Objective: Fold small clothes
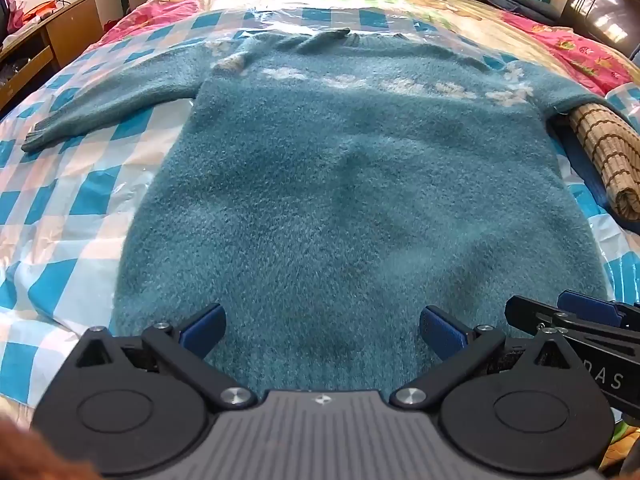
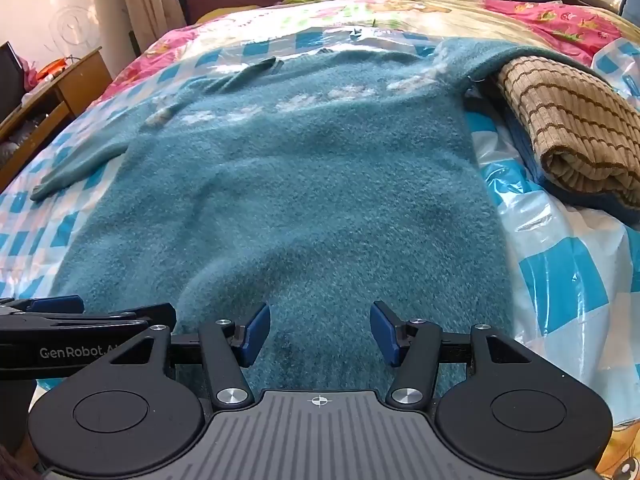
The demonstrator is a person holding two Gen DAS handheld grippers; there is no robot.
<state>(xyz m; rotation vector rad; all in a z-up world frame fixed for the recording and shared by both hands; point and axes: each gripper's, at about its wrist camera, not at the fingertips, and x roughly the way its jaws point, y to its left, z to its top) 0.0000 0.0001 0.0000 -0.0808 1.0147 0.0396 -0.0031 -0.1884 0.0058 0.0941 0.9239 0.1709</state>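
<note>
While both our tongs hang side by side over the near hem, we judge that the folding has not begun. Our left tongs [image 1: 322, 330] are spread as wide as they go, nothing between the blue pads, and they tilt down at the sweater [image 1: 352, 200] just ahead of them. Our right tongs [image 2: 320, 332] stand beside them, parted less widely and likewise gripping nothing; the knit shows plainly in the gap.

Ahead of both tongs the sweater lies spread flat on the checked sheet [image 1: 72, 200], hem towards us, collar at the far end. No part of the body is turned over. Beyond and to the left of our left tongs, one sleeve [image 1: 108, 100] stretches out across the sheet. Beyond and to the right of our right tongs, the other sleeve runs over a folded brown striped cloth [image 2: 572, 132], which sits on something dark blue.

So the laying-out looks finished, and everything else remains: sleeves brought in, sides turned, body doubled up. We think the right sleeve must come off that cloth first.
</note>
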